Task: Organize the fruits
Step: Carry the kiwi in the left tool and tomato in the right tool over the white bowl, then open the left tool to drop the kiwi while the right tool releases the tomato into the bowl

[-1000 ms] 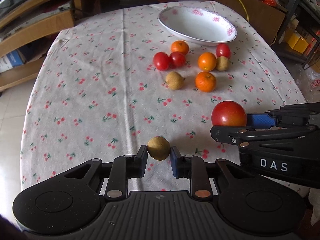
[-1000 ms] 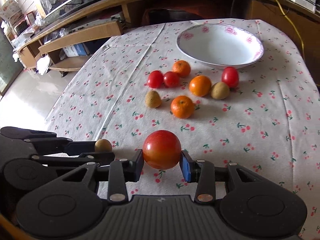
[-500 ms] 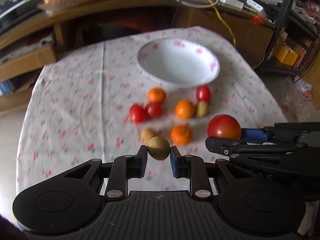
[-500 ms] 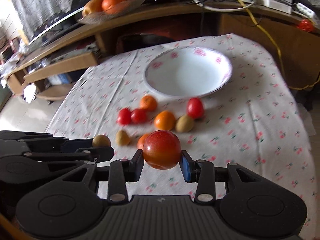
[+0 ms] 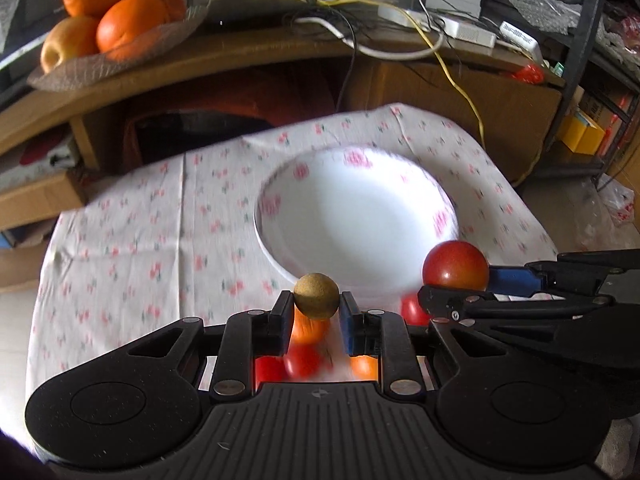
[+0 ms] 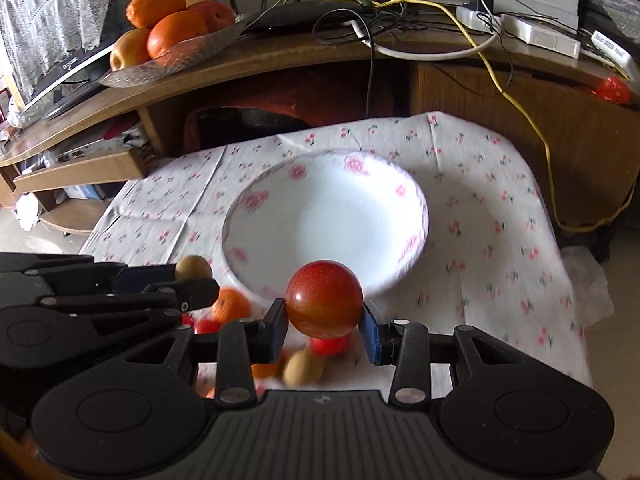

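My left gripper point(image 5: 316, 314) is shut on a small brown kiwi point(image 5: 316, 295), held in the air at the near rim of the white floral bowl point(image 5: 360, 224). My right gripper point(image 6: 324, 326) is shut on a red apple point(image 6: 324, 299), also just short of the bowl point(image 6: 320, 216), which holds nothing. Each gripper shows in the other's view, side by side: the apple point(image 5: 455, 265) to the right, the kiwi point(image 6: 193, 267) to the left. Below the fingers lie blurred loose fruits: an orange point(image 5: 306, 330), red tomatoes point(image 5: 304, 362), another kiwi point(image 6: 302, 368).
The table wears a white cloth with cherry print point(image 6: 492, 216). Behind it runs a wooden shelf unit point(image 5: 248, 52) bearing a dish of oranges and an apple point(image 5: 116, 28), cables and power strips point(image 6: 520, 28). The table's far and right edges are close to the bowl.
Both grippers have moved forward over the loose fruits toward the bowl, carrying the kiwi and the apple. The bowl now fills the middle of both views.
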Motion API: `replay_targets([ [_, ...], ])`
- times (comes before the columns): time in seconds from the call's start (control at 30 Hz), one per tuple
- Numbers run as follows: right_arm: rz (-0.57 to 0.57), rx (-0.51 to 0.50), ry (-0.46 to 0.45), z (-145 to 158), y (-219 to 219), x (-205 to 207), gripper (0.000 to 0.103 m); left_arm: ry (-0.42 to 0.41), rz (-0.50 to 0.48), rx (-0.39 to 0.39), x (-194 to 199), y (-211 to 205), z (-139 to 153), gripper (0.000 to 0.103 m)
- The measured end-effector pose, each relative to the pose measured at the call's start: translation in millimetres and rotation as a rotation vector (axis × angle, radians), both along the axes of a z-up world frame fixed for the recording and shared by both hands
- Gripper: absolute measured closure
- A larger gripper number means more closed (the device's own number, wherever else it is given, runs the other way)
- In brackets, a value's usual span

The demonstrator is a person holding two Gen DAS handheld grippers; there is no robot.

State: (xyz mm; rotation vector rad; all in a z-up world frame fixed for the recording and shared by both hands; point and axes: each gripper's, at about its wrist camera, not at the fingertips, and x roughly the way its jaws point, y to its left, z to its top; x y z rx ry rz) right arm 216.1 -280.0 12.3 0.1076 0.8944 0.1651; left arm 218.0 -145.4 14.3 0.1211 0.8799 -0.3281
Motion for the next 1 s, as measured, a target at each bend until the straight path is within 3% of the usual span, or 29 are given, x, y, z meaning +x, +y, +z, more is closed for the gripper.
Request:
replay_targets([
  [0.37, -0.009, -0.075, -0.005, -18.1, -9.4, 36.6, 0.064, 0.046, -0.002, -0.012, 42.7, -14.7, -20.5, 0.073],
  [1.0, 0.013, -0.098, -0.019, -22.9, -4.2, 44.0, 0.063, 0.044, 0.018, 0.006, 49.8, -12.8, -25.4, 0.069],
])
